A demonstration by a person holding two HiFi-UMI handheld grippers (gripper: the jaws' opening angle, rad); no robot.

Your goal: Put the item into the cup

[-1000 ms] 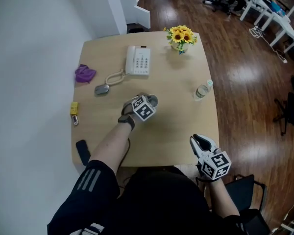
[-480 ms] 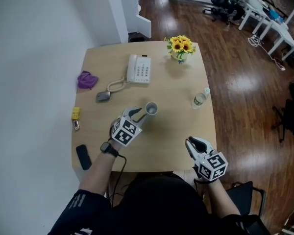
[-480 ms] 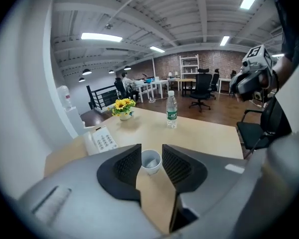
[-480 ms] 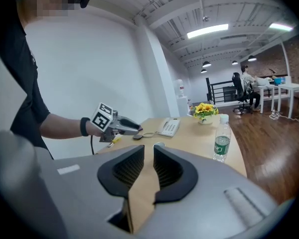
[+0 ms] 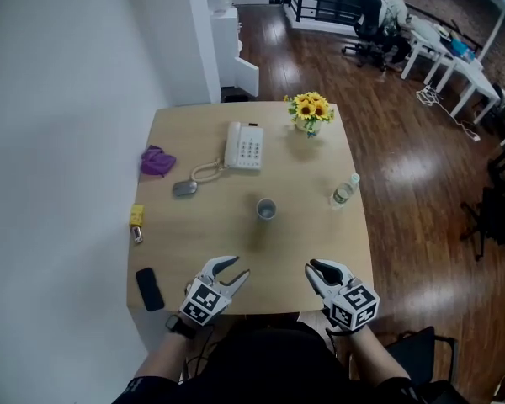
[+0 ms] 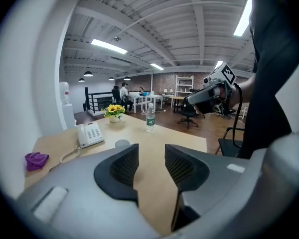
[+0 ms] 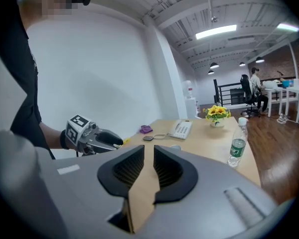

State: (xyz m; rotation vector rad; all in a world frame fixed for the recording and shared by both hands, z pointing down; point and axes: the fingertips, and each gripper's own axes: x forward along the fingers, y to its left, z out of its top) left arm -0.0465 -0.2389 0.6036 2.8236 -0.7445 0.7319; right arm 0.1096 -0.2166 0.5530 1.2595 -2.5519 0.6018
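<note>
Left gripper (image 5: 236, 268): over the near edge of the surface (image 5: 295, 242); fingers (image 6: 120, 166) opening, nothing between them.
Right gripper (image 5: 311, 271): at the same near edge, beside the left one; fingers (image 7: 132, 169) a narrow gap apart, empty.
Cup (image 5: 265, 209): upright near mid-surface, well apart from both grippers; its inside too small to read.
Open room: bare wood between cup and near edge.
Edges: bottle (image 5: 345, 190) close to the right edge; black slab (image 5: 149, 289) at the near-left corner.
</note>
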